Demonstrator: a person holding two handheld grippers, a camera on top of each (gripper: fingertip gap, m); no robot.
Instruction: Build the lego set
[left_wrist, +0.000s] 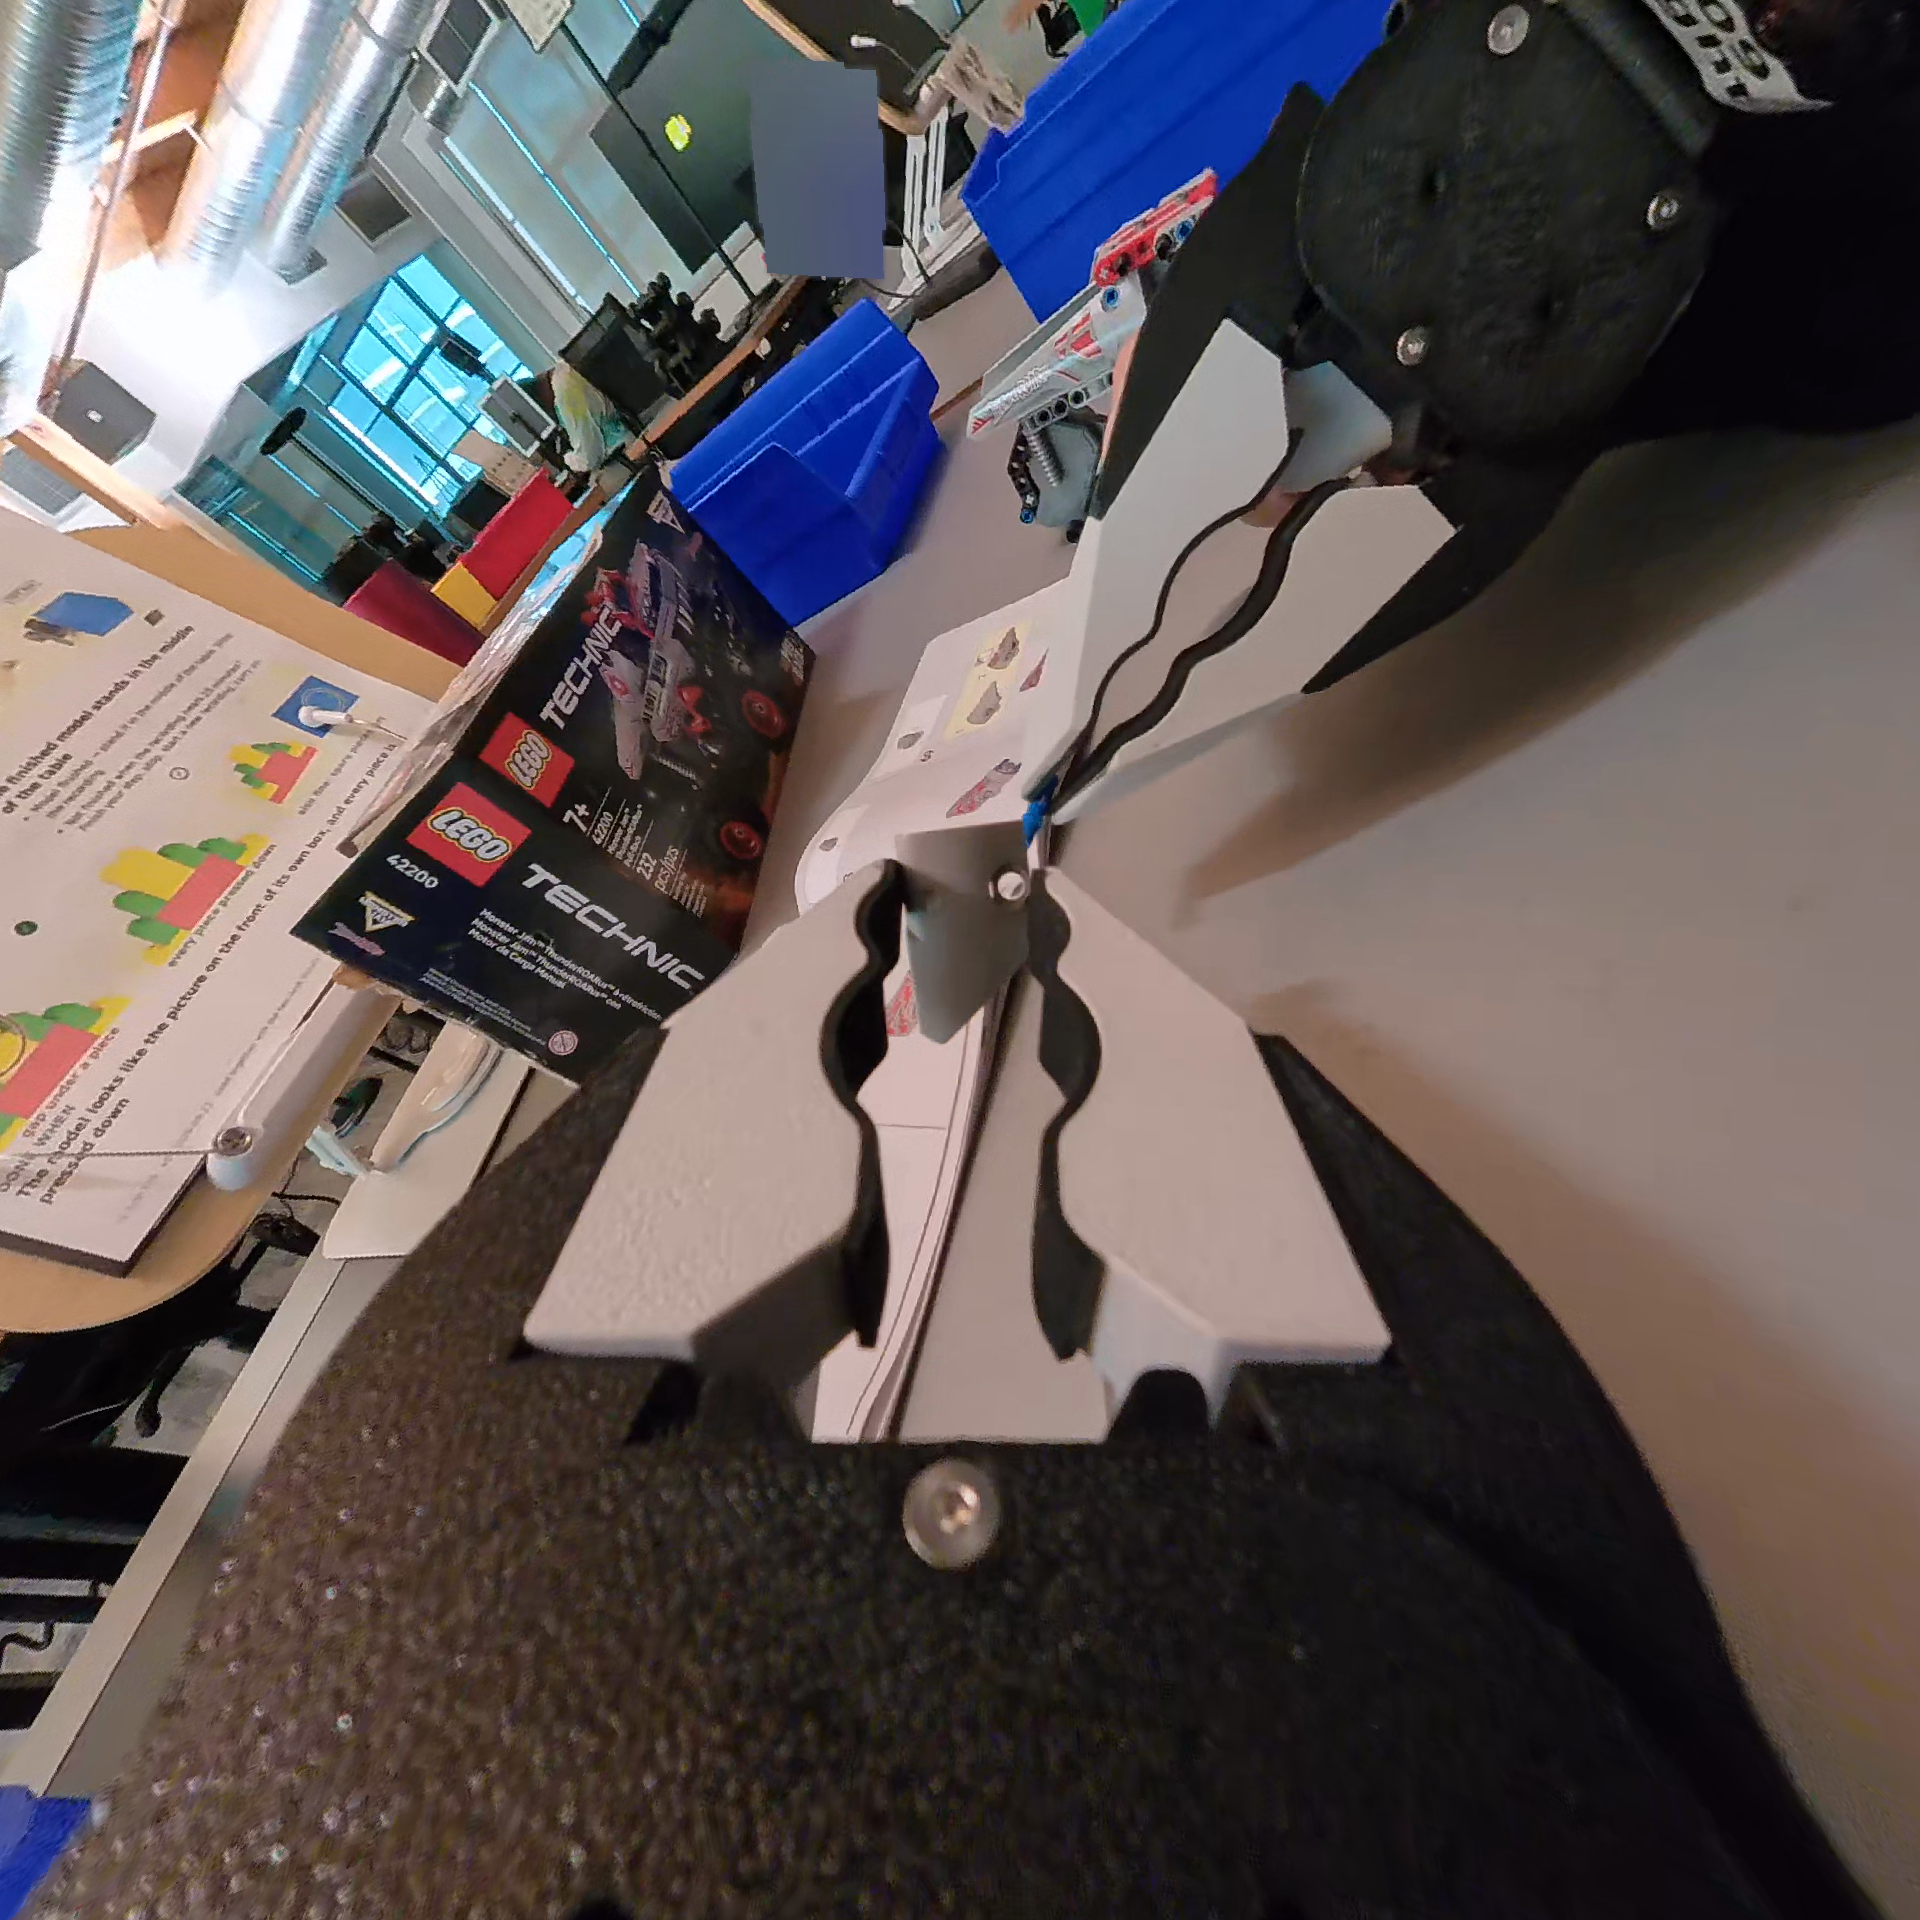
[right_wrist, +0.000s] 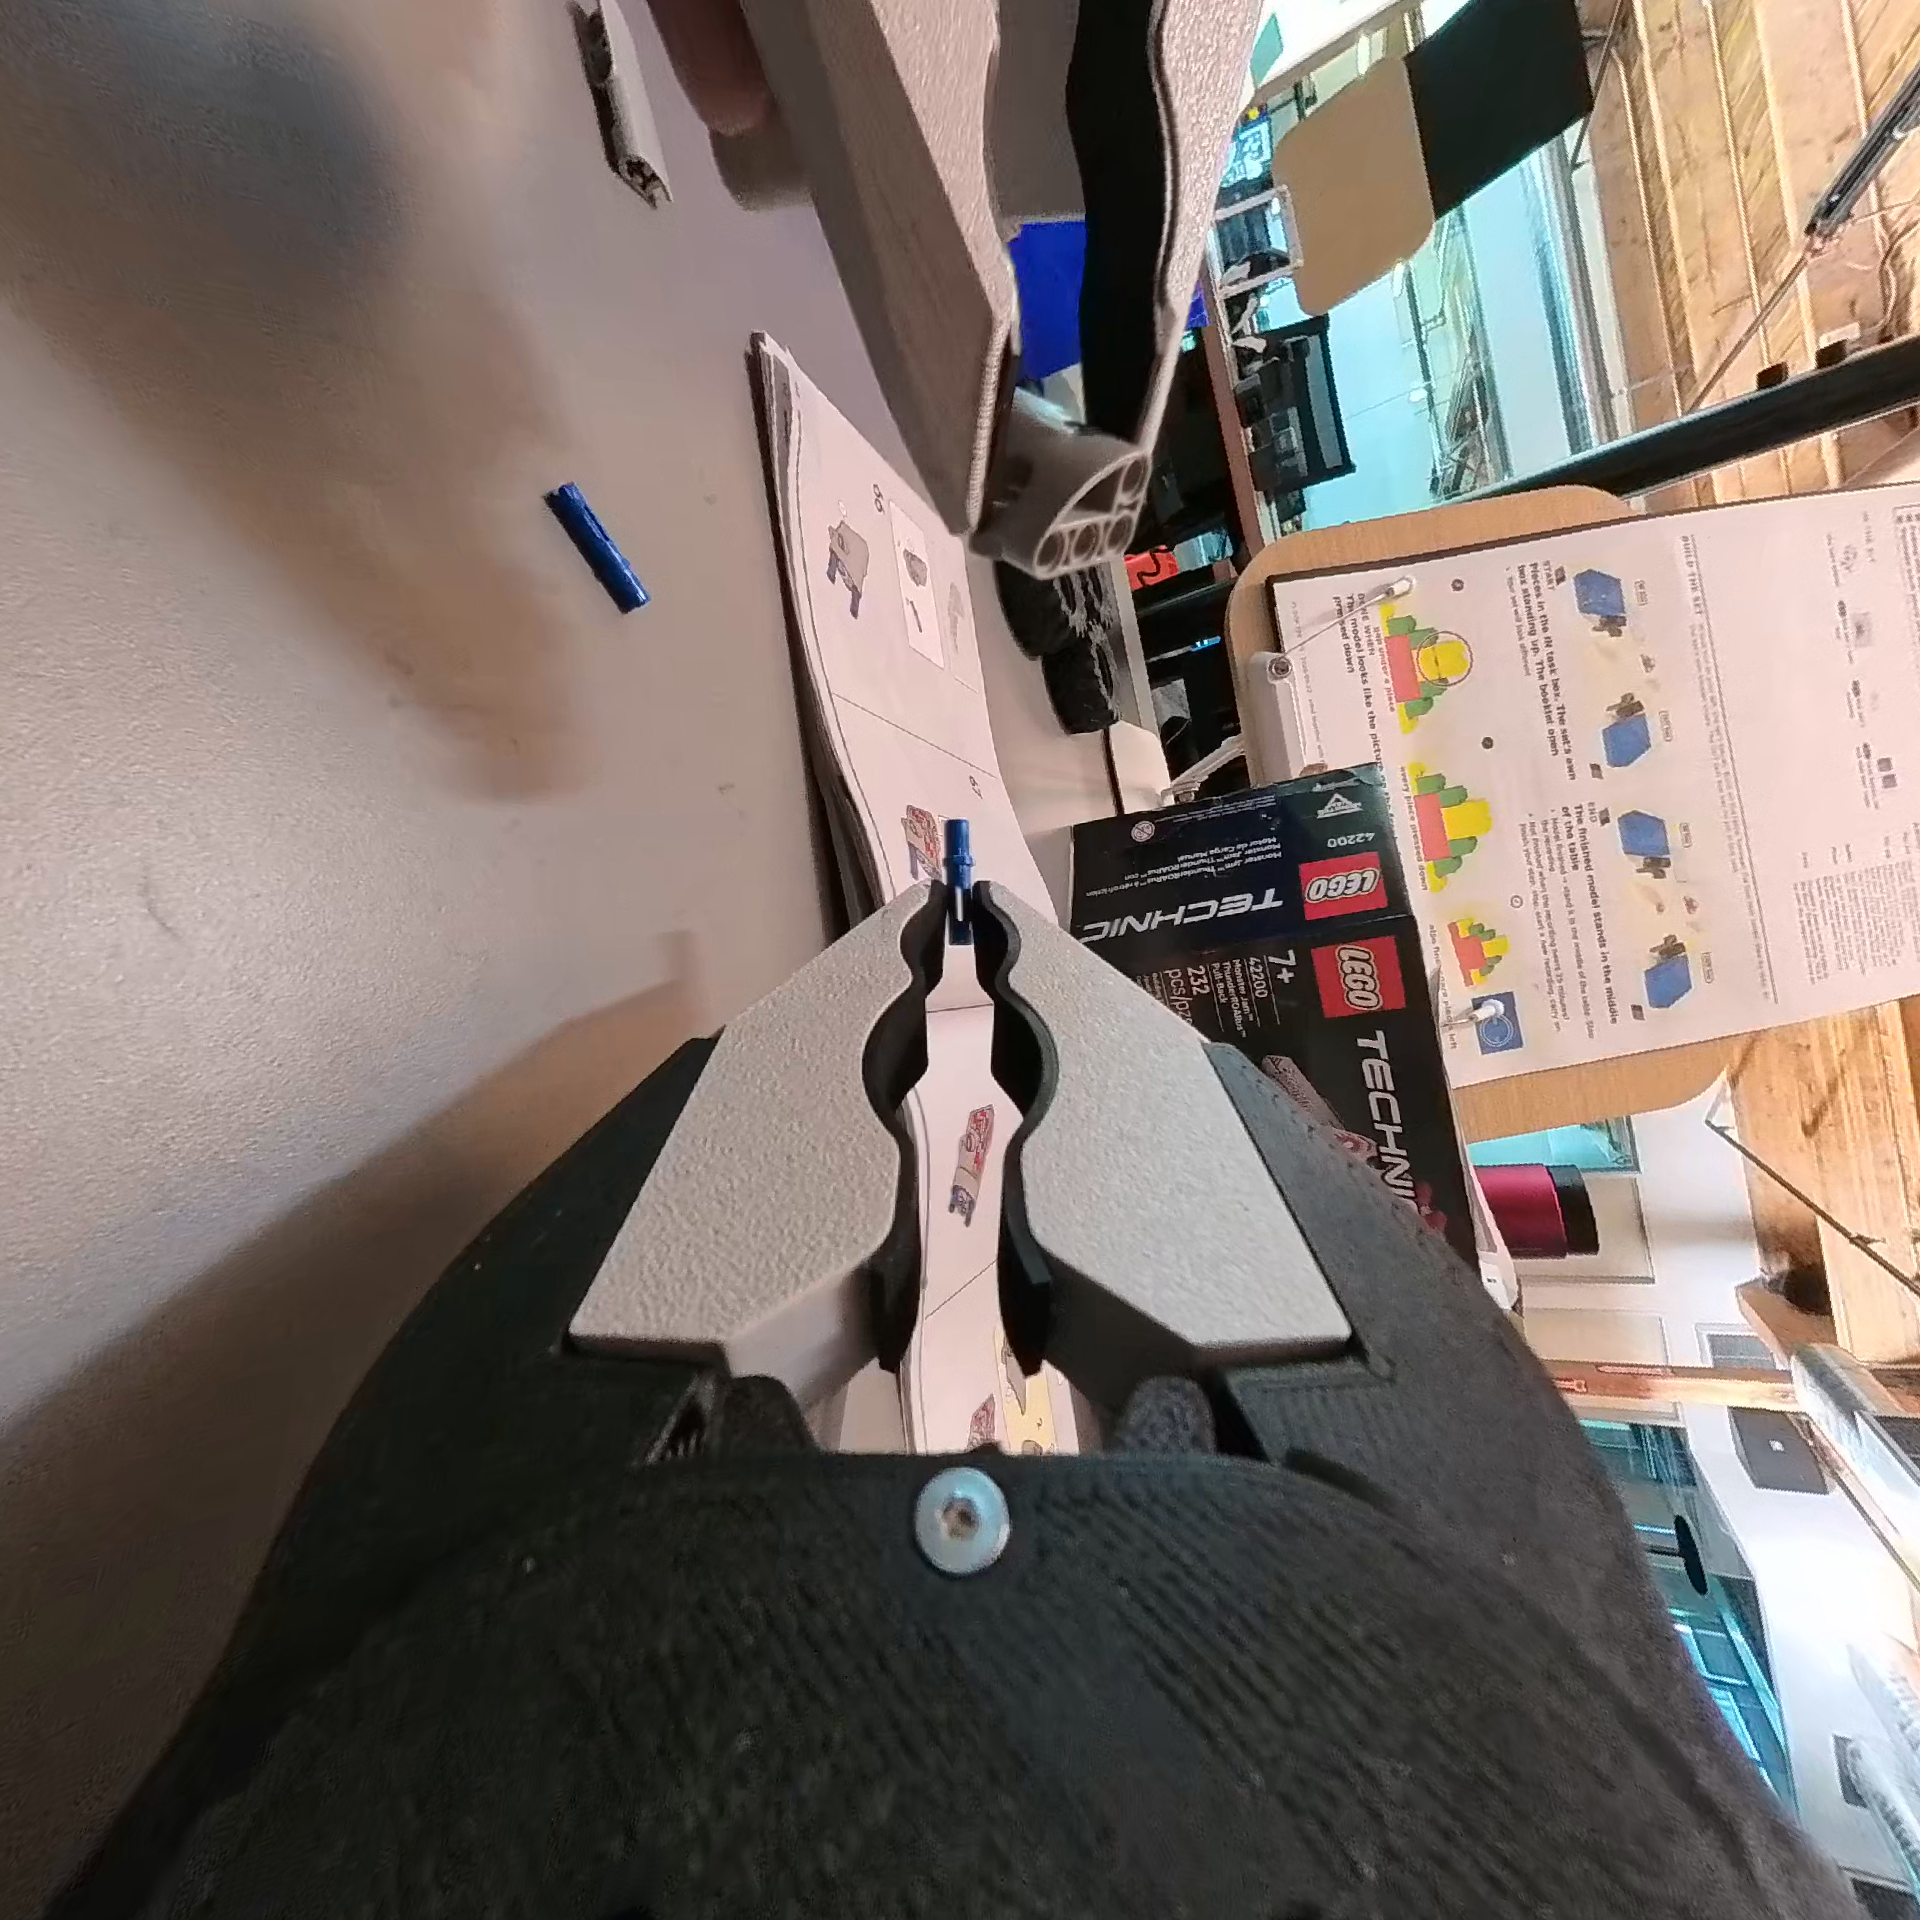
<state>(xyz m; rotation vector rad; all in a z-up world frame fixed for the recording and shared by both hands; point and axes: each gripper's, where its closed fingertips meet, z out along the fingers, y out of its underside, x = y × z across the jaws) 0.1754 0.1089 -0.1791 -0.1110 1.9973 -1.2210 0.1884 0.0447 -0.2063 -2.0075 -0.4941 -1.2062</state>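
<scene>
Pinching a blue pin (right_wrist: 958, 878), right gripper (right_wrist: 964, 914) nears left gripper (left_wrist: 961, 883) clamping a grey piece (left_wrist: 951, 935) over open table (right_wrist: 312, 727).

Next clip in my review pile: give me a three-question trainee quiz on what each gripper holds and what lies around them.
1. True or false: the right gripper is shut on a blue pin.
2. What does the left gripper hold? A) a grey piece B) a red wheel C) nothing
3. Fill in: a second blue pin lies loose on the ____, beside the open instruction booklet.

Key
1. True; the pin sticks out past the fingertips.
2. A; the grey piece shows round holes in its end in the right wrist view.
3. table.
</scene>
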